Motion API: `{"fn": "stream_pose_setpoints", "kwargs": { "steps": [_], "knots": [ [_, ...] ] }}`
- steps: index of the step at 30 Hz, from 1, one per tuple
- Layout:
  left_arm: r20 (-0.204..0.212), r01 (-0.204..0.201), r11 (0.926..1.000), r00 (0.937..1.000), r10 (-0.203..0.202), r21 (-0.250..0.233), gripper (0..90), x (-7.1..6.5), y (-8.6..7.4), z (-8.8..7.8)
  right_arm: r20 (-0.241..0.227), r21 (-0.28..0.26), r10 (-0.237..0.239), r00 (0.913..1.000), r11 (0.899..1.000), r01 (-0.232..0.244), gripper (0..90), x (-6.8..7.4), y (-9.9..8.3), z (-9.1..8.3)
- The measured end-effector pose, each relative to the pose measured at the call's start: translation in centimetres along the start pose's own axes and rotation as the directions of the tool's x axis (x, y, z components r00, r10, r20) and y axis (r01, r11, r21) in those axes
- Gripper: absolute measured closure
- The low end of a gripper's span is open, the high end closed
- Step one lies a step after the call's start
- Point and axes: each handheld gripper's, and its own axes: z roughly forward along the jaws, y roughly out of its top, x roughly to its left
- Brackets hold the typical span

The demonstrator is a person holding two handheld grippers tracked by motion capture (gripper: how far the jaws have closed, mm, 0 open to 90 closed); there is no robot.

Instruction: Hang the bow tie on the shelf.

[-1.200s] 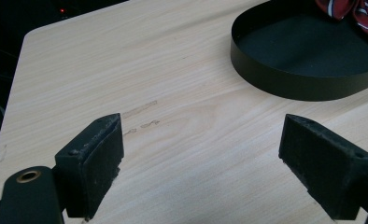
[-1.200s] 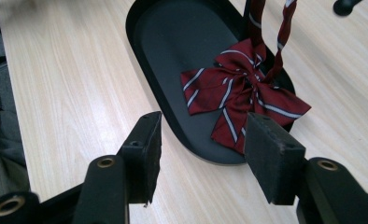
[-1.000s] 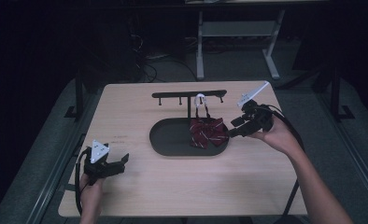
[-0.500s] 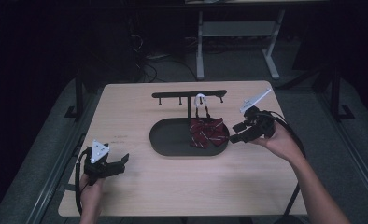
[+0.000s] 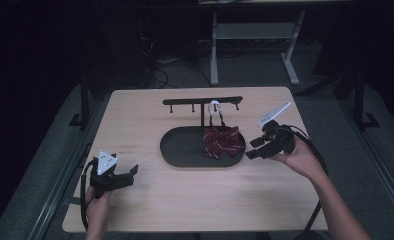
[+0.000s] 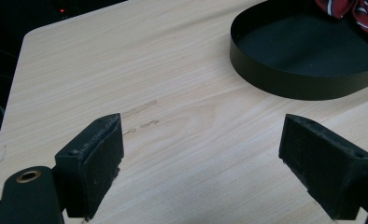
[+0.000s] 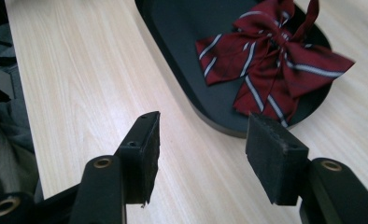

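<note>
One striped bow tie (image 5: 224, 142), one black oval tray (image 5: 182, 152), one hook rack (image 5: 202, 101), two grippers.

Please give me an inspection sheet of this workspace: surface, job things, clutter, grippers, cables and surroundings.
Surface: wooden table, faint marks near the left side.
Job's things: red striped bow tie lying at the right end of the black oval tray, its white loop up at the black hook rack.
Clutter: nothing seen.
Grippers: left gripper open, over bare table; right gripper open, just right of the tray, holding nothing.
Cables: one trails from each gripper.
Surroundings: dark room, white frame stand behind the table.
</note>
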Motion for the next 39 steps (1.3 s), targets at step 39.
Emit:
{"fn": "stream_pose_setpoints", "kwargs": {
  "steps": [39],
  "knots": [
    [0.002,-0.004,1.0,1.0,0.004,0.003,13.5,-0.1,0.0,0.1,-0.02,-0.007,0.07,0.9973,0.997,-0.071,44.5,-0.1,-5.4,2.2]
  ]
}}
